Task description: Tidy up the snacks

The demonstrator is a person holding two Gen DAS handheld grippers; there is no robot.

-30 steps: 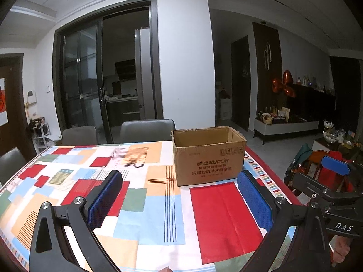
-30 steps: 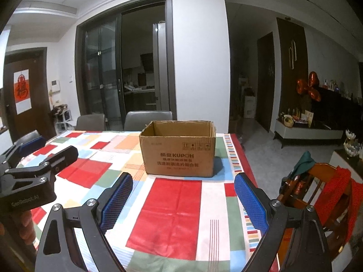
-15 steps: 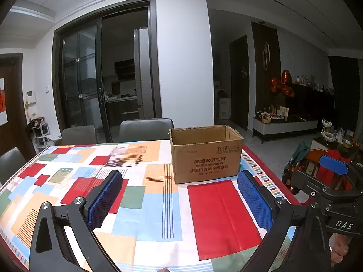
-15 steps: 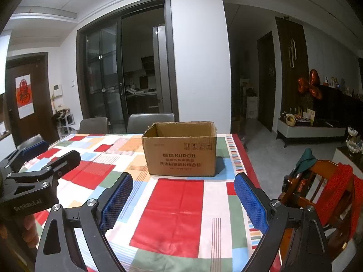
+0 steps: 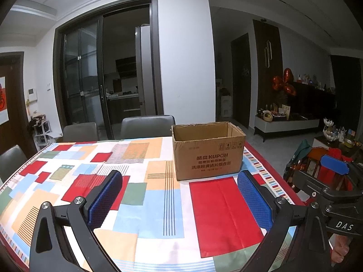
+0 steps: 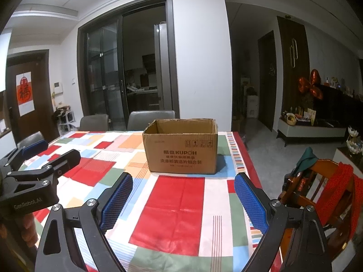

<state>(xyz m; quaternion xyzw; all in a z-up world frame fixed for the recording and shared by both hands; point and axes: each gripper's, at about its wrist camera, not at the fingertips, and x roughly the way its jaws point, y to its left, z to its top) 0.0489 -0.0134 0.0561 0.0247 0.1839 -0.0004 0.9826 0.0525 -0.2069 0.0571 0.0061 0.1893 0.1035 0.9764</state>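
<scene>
Left wrist view: we see the left gripper [image 5: 179,190] with jaws spread wide and nothing between them, hovering over the patchwork tablecloth [image 5: 145,204]. The cardboard box [image 5: 207,150] sits ahead of it and a bit to its right, top flaps open, upright, resting on the cloth well apart from the pads. From the right wrist view the right gripper [image 6: 183,195] is likewise wide and empty, with the box [image 6: 181,146] straight ahead, apart from its fingertips. We see no snacks anywhere on the table or in what shows of the box's inside (its floor is hidden by the near wall, so we cannot tell if anything lies in it). Main risk, as we judge it: with nothing to pick in view, a reach could go for the wrong thing, or the box itself gets shoved. The box looks light and stands near the table's right edge, so a push from the left could slide it toward that edge, and the loose cloth could ride along with it. The two grippers sit close side by side (left gripper [image 6: 34,176] just left of the right one), so crossing reaches could knock them together. A wooden chair [image 6: 317,181] with red fabric stands to the right and could snag an arm swing.
</scene>
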